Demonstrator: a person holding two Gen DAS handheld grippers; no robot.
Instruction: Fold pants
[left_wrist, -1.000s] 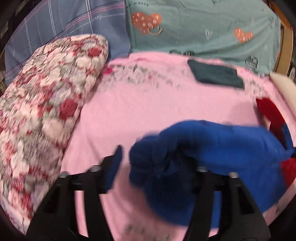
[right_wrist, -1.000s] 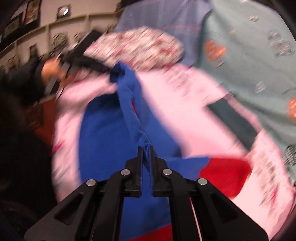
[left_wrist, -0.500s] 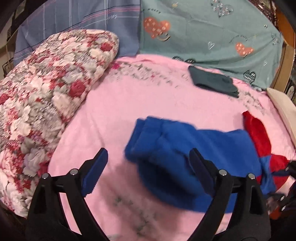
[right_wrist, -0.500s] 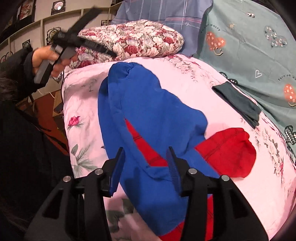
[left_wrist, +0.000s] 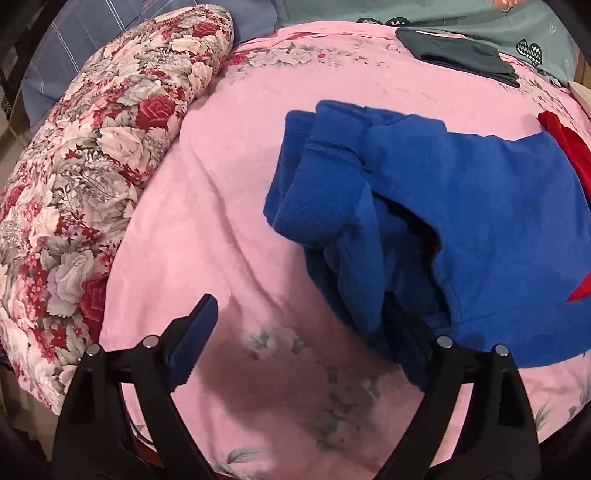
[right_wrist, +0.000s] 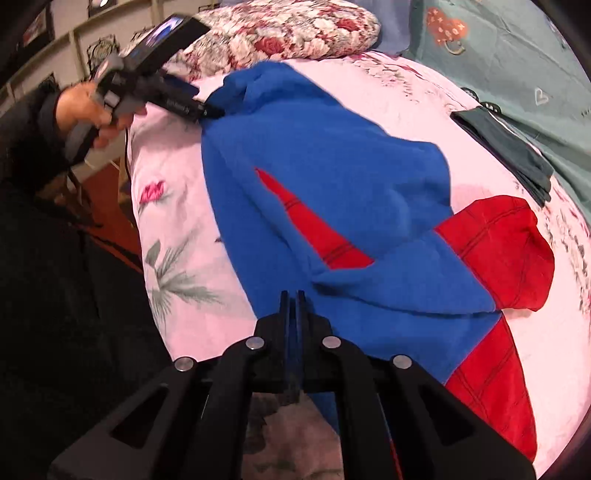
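From the left wrist, our left gripper (left_wrist: 299, 328) stays spread wide, now lower and closer, its right finger at the bunched waist of the blue-and-red fleece pants (left_wrist: 461, 206) on the pink floral bedspread (left_wrist: 207, 206).

From the right wrist, our right gripper (right_wrist: 291, 299), open half a second ago, has closed on the pants' (right_wrist: 332, 177) near blue edge.

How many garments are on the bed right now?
2. The blue-and-red pants lie across the middle of the pink bedspread. A folded dark garment sits at the far edge by the teal heart-print fabric. Others may lie out of view.
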